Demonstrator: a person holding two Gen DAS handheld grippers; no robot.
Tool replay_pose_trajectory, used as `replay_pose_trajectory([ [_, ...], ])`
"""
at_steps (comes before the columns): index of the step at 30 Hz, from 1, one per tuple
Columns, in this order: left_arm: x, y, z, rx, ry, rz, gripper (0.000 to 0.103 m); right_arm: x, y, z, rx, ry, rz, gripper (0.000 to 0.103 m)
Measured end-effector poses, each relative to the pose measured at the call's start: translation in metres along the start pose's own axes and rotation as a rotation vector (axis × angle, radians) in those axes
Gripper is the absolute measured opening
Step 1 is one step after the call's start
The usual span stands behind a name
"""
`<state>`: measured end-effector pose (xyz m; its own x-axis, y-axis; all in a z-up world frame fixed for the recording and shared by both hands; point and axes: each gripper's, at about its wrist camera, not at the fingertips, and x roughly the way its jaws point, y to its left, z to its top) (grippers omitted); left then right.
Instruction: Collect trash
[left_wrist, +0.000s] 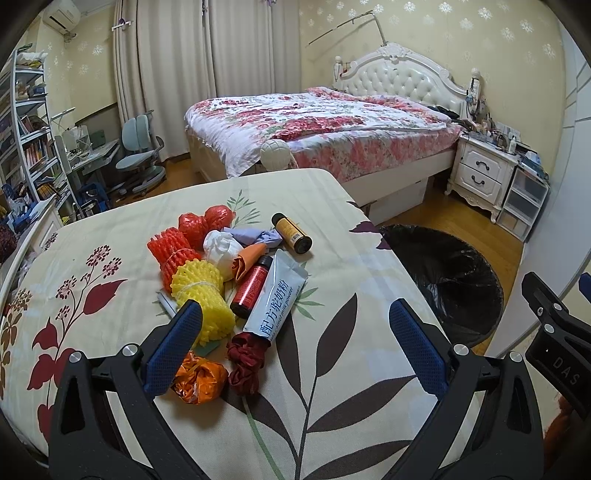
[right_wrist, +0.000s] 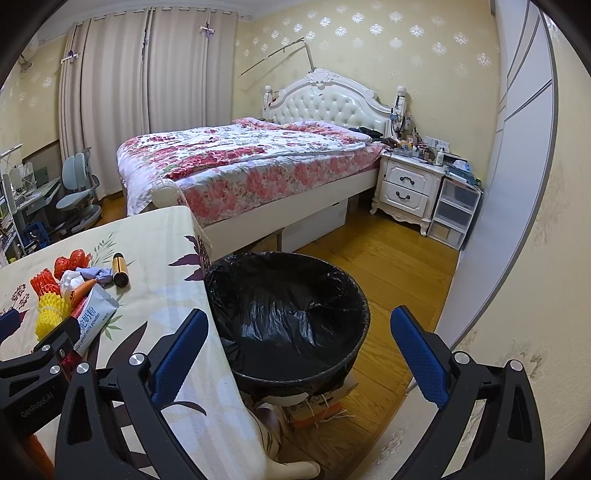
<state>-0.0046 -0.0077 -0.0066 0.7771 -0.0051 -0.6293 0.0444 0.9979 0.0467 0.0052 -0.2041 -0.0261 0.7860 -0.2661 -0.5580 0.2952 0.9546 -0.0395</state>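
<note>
Roughly a dozen bits of trash are lying heaped together on the table (left_wrist: 332, 369), which is wearing a leaf-printed cloth, and the left gripper (left_wrist: 295, 343) is hovering low over the near end of the heap with its jaws spread wide and nothing between them. Nearest its left finger the yellow foam net (left_wrist: 207, 295) is sitting, with an orange crumpled wrapper (left_wrist: 199, 380) and a dark red scrunched wad (left_wrist: 245, 363) lying just beside it; these are looking soft and almost weightless, so they are likely giving under a squeeze and wanting a pinch across the middle of the bulk. A milk powder sachet (left_wrist: 279, 295) is lying flat along the pile, probably slick and floppy, best taken by an edge or across its narrow width. A red bottle (left_wrist: 251, 288) and an amber bottle (left_wrist: 291, 232) are lying on their sides, the red one touching the sachet, the amber one a little apart at the far edge; both are appearing rigid and apt to roll, so a grip across the barrel is seeming safest. Red foam nets (left_wrist: 173, 251) and white crumpled paper (left_wrist: 221, 247) are resting further back. The right gripper (right_wrist: 299, 354) is hanging over the black-lined bin (right_wrist: 291, 373) beside the table's edge, its jaws equally wide apart and carrying nothing; the bin is looking empty, so the collecting is apparently only beginning.
</note>
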Motion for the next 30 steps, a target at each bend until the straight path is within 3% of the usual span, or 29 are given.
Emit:
replay_pose_trajectory([
  [30,0.0021,-0.004,-0.0051,0.004,0.007,-0.002,0.099,0.0009,-0.0034,-0.002,0.003,0.009,0.003,0.096],
])
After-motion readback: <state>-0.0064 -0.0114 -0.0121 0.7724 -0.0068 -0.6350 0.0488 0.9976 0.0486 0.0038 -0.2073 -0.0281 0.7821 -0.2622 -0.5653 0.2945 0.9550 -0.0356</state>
